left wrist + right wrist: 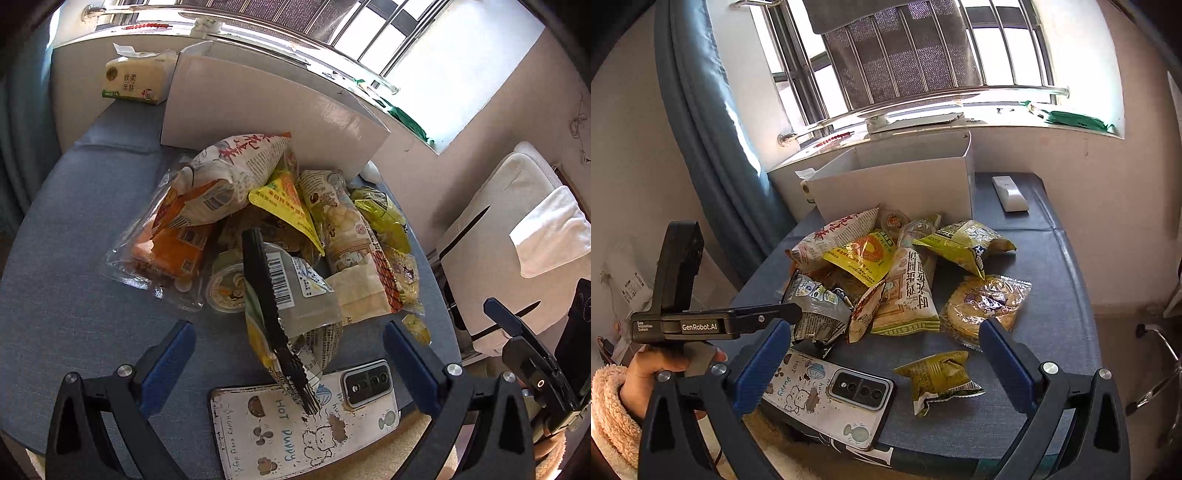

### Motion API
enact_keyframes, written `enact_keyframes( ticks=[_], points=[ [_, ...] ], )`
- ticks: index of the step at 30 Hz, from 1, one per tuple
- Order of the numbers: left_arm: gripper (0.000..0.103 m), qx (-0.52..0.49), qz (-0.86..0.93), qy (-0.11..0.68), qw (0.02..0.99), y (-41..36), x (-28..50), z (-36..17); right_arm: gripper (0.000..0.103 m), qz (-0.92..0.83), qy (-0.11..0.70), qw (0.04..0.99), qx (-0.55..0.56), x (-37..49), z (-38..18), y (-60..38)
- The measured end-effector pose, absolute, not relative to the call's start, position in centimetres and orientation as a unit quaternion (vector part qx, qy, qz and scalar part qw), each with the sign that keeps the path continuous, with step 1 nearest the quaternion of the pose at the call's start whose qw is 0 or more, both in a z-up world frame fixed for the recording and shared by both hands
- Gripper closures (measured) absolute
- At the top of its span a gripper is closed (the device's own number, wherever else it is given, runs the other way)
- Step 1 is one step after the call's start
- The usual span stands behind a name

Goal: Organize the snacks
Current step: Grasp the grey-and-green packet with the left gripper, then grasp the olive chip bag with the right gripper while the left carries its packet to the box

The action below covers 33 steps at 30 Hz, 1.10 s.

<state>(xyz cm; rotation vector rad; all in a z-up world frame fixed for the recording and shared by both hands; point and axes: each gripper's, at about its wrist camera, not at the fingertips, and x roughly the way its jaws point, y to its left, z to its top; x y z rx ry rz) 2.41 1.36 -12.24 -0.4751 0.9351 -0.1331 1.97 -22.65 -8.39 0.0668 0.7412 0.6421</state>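
A heap of snack packets [258, 206] lies on the blue-grey table [74, 277] in front of an open white box [273, 110]. My left gripper [290, 354] is open, its blue fingers [170, 354] wide on either side of a crumpled grey packet [299, 291] with a barcode. In the right wrist view the left gripper [790, 314] reaches that grey packet [820, 314] from the side. My right gripper [882, 354] is open above the table's front. A small green packet [938, 380] lies apart between its fingers, and a round-biscuit packet [986, 306] lies by the right finger.
A phone [303, 421] in a cartoon case lies at the table's near edge under the grey packet's tail. A tissue pack [136, 79] stands back left, a white remote [1010, 194] back right. A chair with a white towel [546, 232] is to the right. A barred window is behind.
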Motion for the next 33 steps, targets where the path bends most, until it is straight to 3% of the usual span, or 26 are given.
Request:
enact_keyframes(
  ticks=[9,13,14,17,33],
  points=[
    [0.005,-0.265,-0.058,0.452,0.85,1.7,3.5,-13.5,0.0,0.301,0.388,0.871,0.015,1.9,-9.9,-22.5],
    [0.032,-0.272,-0.072,0.46,0.842,1.6,4.4,-14.2,0.0,0.294,0.405,0.866,0.008,1.8,-10.7,-22.7],
    [0.05,-0.281,-0.092,0.458,0.838,1.5,4.5,-14.4,0.0,0.292,0.408,0.865,0.01,1.8,-10.8,-22.8],
    [0.059,-0.257,-0.097,0.45,0.85,0.7,4.3,-13.7,0.0,0.288,0.416,0.862,0.021,2.0,-11.1,-23.2],
    [0.062,-0.265,-0.096,0.316,0.906,5.7,-1.6,-6.3,0.0,0.257,0.467,0.845,0.04,3.5,-14.5,-23.6]
  ],
)
